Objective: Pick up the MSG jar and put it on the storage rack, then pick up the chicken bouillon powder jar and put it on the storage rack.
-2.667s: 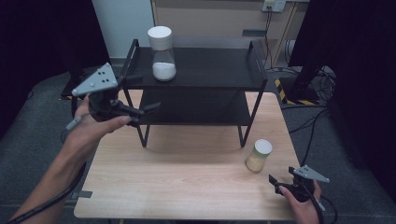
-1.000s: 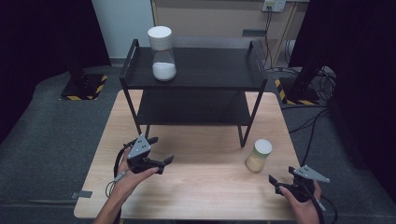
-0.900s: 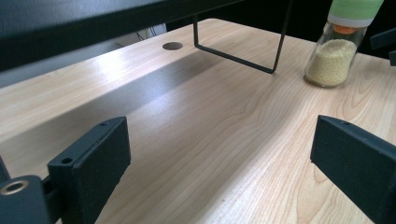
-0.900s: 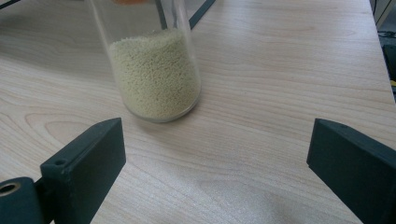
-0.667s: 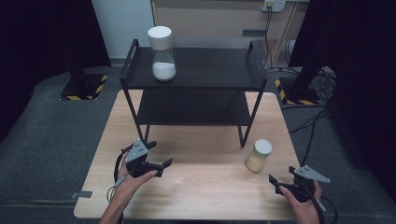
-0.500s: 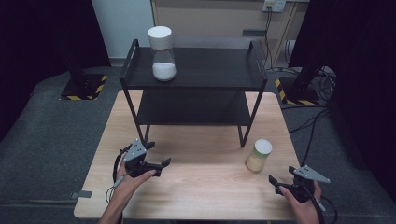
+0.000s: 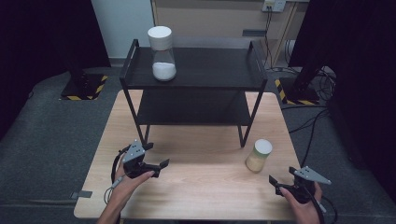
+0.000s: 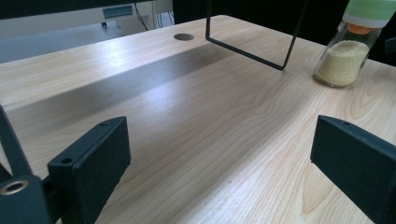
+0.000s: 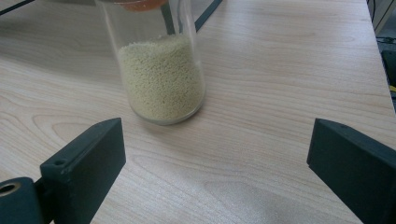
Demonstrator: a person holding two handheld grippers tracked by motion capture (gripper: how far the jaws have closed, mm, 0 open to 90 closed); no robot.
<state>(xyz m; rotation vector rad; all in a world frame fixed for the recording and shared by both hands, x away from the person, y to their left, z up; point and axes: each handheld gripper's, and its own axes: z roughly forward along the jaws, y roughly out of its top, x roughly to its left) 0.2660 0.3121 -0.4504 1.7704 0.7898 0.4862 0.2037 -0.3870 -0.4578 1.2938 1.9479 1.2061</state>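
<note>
A glass jar of pale yellow grains (image 7: 258,155) with a light green lid stands on the wooden table (image 7: 205,186), right of the middle. My right gripper (image 7: 281,176) is held low at the front right corner, open, with the grain jar (image 9: 161,70) a short way ahead and left of its jaws. My left gripper (image 7: 156,155) hovers low over the front left of the table, open and pointing right, nothing between its jaws. In the left gripper view (image 8: 222,172) the grain jar (image 8: 343,60) stands far off at the upper right.
A black two-level rack (image 7: 194,84) fills the back half of the table; its thin leg frame (image 8: 247,51) reaches down to the wood. A taller jar of white powder (image 7: 161,59) with a white lid stands on the top shelf at the left. Cables lie on the floor at the right.
My left gripper came down from beside the rack's left end to the table's front left and has since held almost still. The right gripper and both jars have not moved.
</note>
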